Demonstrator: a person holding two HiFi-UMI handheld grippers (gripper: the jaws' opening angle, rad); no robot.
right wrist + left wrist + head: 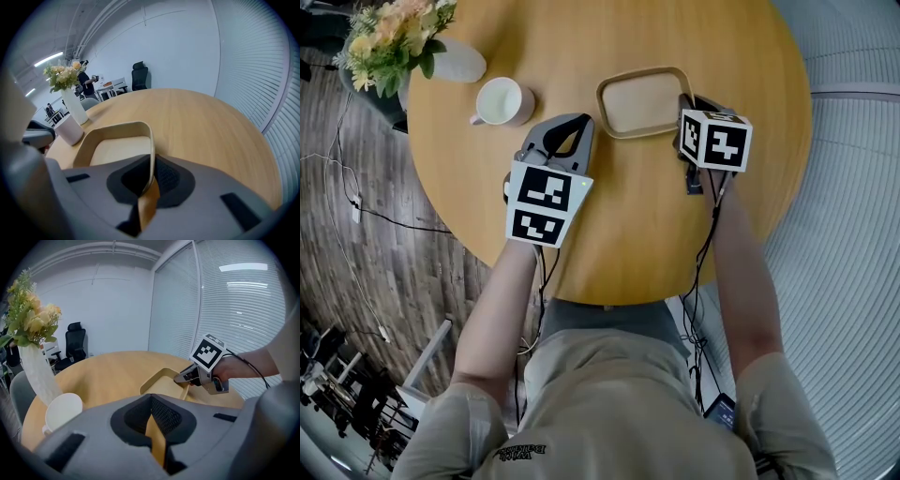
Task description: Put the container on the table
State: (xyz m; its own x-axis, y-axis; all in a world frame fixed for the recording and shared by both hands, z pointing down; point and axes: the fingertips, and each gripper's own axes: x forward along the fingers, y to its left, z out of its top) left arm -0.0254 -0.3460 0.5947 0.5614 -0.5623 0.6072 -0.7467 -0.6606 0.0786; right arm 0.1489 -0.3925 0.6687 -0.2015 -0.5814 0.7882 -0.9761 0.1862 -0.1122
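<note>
Head view, right claw (150,182) clamped on container's (639,103) right rim, left claw (575,124) together beside it

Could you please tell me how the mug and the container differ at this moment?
The mug is white, round and has a handle; the container is tan, shallow and rectangular with rounded corners. The mug stands free with nothing gripping it, while the container's right rim is held by the right gripper. Both look empty.
</note>
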